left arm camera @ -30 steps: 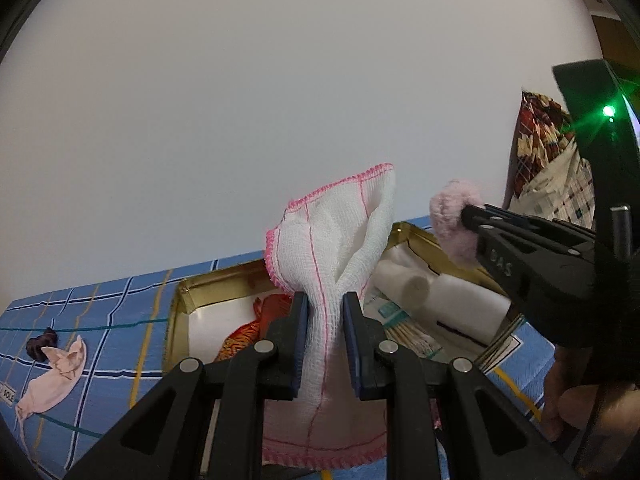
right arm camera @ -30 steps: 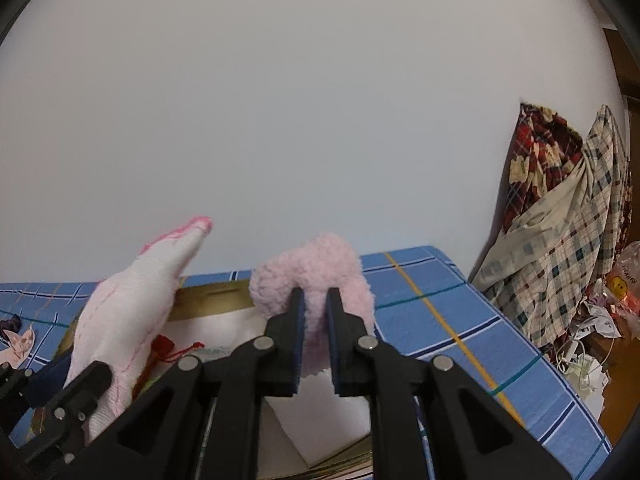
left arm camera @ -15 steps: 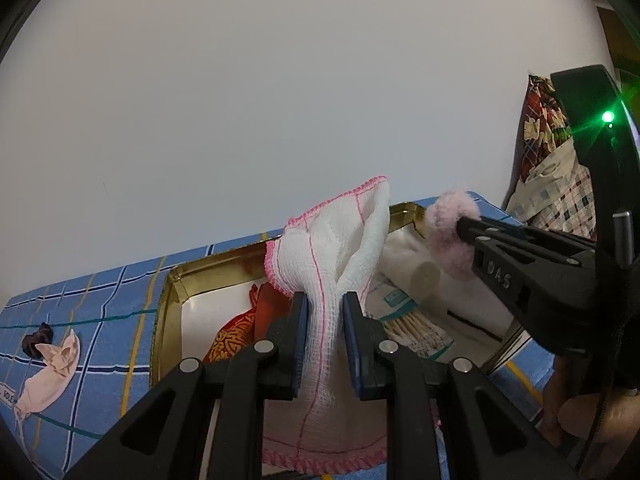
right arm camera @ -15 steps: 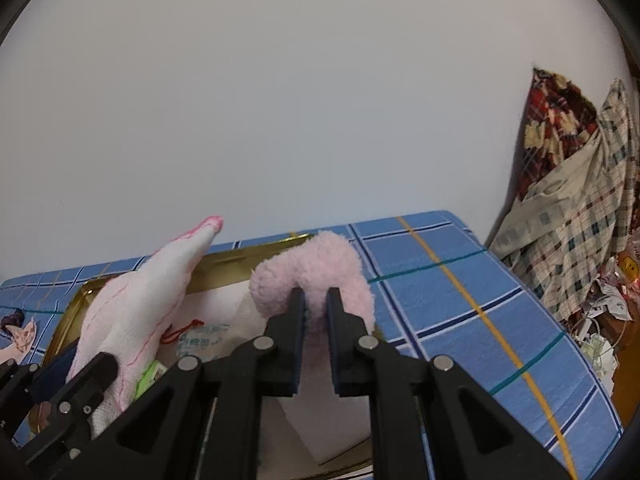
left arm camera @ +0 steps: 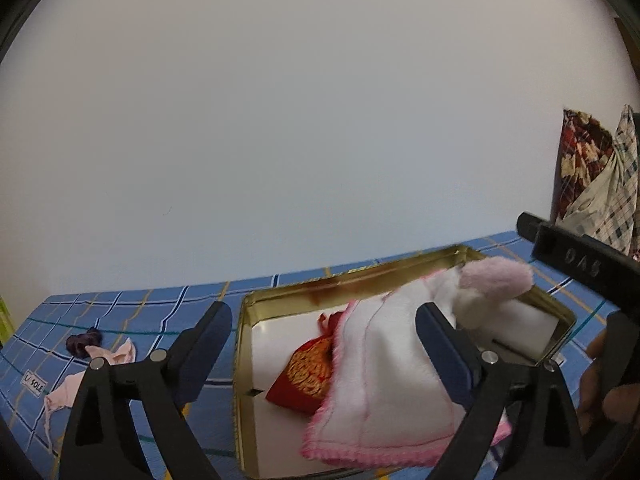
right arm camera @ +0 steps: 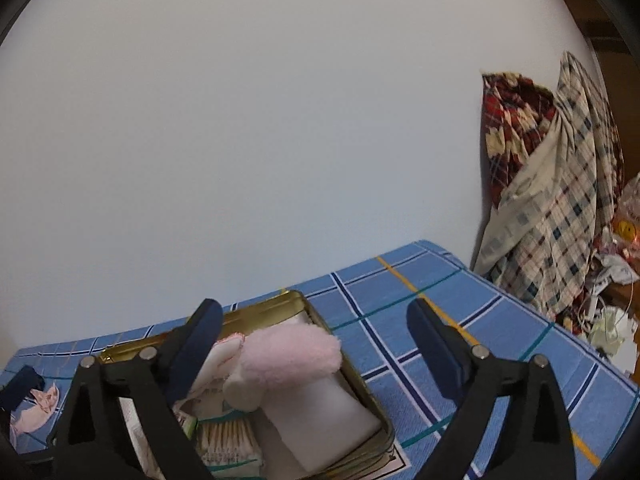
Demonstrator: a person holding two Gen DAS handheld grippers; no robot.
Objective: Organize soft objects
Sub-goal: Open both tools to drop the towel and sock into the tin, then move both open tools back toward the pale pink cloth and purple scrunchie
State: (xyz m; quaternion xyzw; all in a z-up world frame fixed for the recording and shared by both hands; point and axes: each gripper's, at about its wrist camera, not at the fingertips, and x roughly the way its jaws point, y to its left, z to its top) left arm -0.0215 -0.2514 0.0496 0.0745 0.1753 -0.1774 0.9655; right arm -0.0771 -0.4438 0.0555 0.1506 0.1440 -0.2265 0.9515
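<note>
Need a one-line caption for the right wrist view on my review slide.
Right tool, jaws just opened wide, above the fluffy pink sock lying in the gold tin on the blue checked cloth.

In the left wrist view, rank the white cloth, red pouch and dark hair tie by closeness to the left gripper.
1. White cloth: between the open left gripper fingers, in the gold tin.
2. Red pouch: just beyond, partly under the cloth.
3. Dark hair tie: far left on the blue checked sheet.

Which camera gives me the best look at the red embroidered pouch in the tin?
The left wrist view: the red pouch lies in the gold tin, partly under the white cloth. In the right wrist view I cannot make it out.
</note>
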